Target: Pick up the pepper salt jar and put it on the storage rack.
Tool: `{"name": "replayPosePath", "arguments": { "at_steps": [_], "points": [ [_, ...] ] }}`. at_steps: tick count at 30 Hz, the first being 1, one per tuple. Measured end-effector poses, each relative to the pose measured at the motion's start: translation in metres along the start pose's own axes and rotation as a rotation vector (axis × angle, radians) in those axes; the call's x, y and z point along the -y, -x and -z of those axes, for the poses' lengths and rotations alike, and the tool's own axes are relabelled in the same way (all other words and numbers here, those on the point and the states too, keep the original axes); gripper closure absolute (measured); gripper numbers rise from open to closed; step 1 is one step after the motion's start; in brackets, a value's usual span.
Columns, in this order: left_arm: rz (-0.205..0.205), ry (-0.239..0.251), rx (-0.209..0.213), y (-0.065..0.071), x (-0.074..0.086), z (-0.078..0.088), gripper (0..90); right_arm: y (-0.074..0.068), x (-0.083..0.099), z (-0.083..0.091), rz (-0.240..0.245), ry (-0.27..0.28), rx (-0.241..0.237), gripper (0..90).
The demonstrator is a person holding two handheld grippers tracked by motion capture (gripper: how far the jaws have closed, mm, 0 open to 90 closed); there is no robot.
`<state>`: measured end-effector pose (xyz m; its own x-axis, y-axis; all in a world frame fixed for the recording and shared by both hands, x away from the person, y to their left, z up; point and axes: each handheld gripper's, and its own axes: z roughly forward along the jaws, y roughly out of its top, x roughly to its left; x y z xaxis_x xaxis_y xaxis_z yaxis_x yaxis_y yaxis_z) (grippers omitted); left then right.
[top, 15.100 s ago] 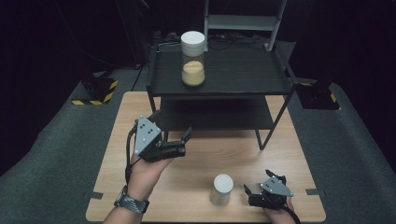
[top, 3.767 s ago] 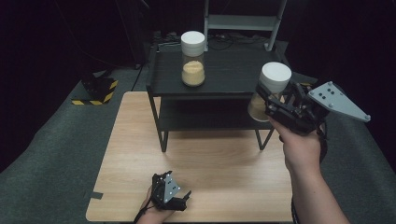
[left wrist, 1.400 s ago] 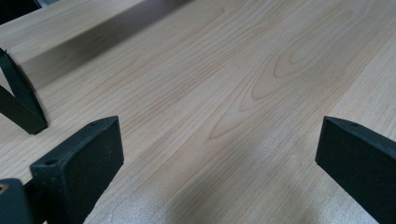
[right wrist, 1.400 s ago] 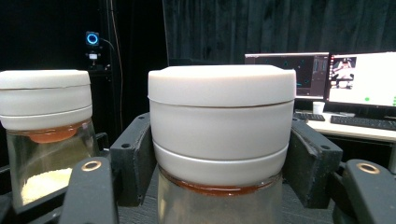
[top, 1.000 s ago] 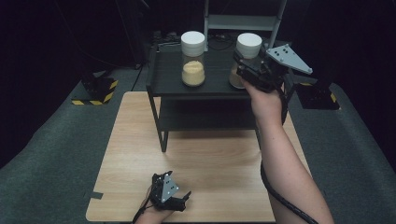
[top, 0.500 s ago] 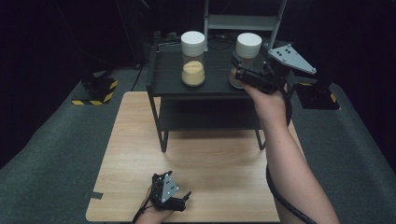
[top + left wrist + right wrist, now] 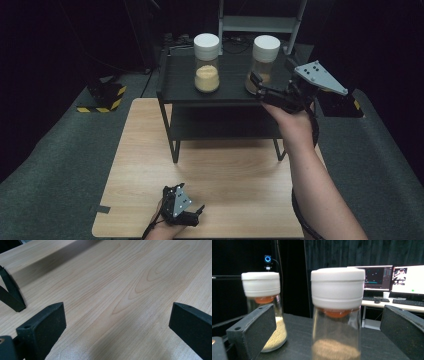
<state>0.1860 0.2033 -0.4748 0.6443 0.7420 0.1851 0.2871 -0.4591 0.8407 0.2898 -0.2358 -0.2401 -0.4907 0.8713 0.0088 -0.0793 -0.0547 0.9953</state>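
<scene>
Two clear jars with white lids and tan grains inside stand on top of a black two-tier rack (image 7: 230, 97): the left jar (image 7: 206, 65) and the right jar (image 7: 264, 60). My right gripper (image 7: 259, 89) is level with the right jar, just in front of it. Its jaws have just been opening and now stand wide. In the right gripper view the right jar (image 7: 337, 315) stands between the pads (image 7: 257, 322) without touching them, and the left jar (image 7: 263, 312) is farther back. My left gripper (image 7: 196, 215) rests open at the table's front edge with nothing between its jaws (image 7: 117, 320).
The wooden table (image 7: 225, 170) lies under the rack, whose leg (image 7: 11, 295) shows in the left gripper view. A white frame (image 7: 260, 22) stands behind the rack. A black-and-yellow striped block (image 7: 102, 97) lies on the floor at the left. Lit monitors (image 7: 407, 277) glow far behind the jars.
The right gripper has let go of the right jar and drawn back a little towards the person. The jar stays upright on the rack's top. The left gripper has not moved.
</scene>
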Motion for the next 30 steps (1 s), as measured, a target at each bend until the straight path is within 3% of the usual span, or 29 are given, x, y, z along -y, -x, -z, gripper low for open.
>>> {"name": "replayPosePath", "arguments": {
  "at_steps": [30],
  "points": [
    [0.001, -0.004, -0.006, 0.001, -0.001, 0.0, 1.1, -0.007, 0.04, 0.059, 0.083, -0.001, -0.048, 0.1]
  ]
}}
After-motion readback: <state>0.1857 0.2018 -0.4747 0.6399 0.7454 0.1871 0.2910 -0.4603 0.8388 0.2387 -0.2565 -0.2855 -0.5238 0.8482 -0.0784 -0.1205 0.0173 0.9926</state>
